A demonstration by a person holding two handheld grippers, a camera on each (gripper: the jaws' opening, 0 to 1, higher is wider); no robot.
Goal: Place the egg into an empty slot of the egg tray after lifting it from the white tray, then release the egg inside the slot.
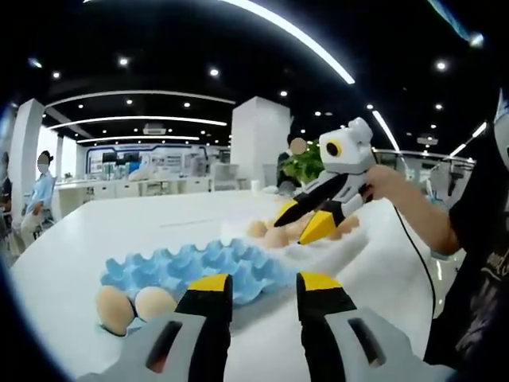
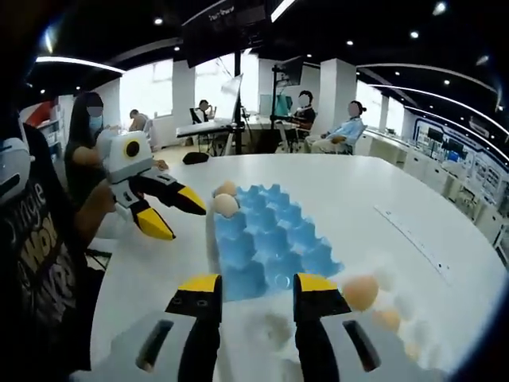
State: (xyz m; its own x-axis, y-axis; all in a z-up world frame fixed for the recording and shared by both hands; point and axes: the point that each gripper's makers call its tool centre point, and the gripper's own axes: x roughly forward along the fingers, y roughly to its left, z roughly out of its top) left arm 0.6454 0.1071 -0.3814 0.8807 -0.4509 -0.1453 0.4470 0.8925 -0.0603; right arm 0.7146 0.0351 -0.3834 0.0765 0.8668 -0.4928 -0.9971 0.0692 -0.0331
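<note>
Egg tray (image 2: 270,243) slots mostly free – two eggs (image 2: 225,200) at corner.

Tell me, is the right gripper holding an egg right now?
No, in the right gripper view the right gripper is open with nothing between its jaws, above the blue egg tray.

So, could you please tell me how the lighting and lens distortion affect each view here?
Left gripper view: the fisheye bends the ceiling light strips into arcs; the white tray washes out against the bright table, while the blue egg tray stays distinct. Right gripper view: window glare at the back, the white tray near the rim is soft and overexposed, the blue egg tray reads clearly.
</note>
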